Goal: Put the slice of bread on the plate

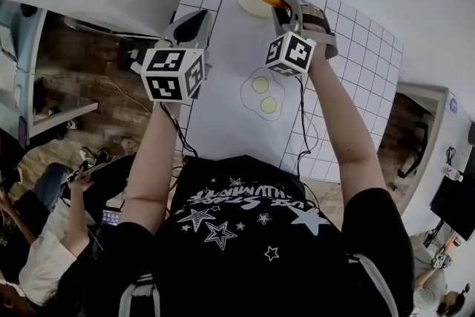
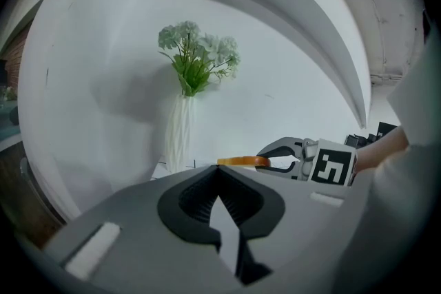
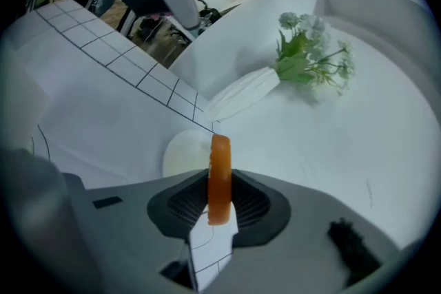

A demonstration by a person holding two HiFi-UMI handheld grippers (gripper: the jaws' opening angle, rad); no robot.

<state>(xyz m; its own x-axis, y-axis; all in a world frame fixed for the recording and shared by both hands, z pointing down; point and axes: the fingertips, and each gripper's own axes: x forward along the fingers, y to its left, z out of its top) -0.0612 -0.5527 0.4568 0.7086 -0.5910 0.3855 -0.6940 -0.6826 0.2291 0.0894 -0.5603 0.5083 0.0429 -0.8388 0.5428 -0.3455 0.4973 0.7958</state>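
Right gripper (image 3: 219, 184) was clamped on the orange-crusted slice of bread (image 3: 220, 160), which stood edge-on between its jaws. We saw the slice over the round pale plate (image 1: 249, 2) at the far end of the white grid-lined counter (image 1: 349, 63); whether it touched the plate we could not tell. Left gripper (image 2: 219, 174) was empty, jaws together, off to the plate's left. A white ribbed vase of pale flowers (image 2: 180, 138) stood beyond.

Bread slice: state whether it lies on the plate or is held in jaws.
Held: the right gripper's jaws clamp the bread slice over the plate; whether it touches the plate cannot be told.
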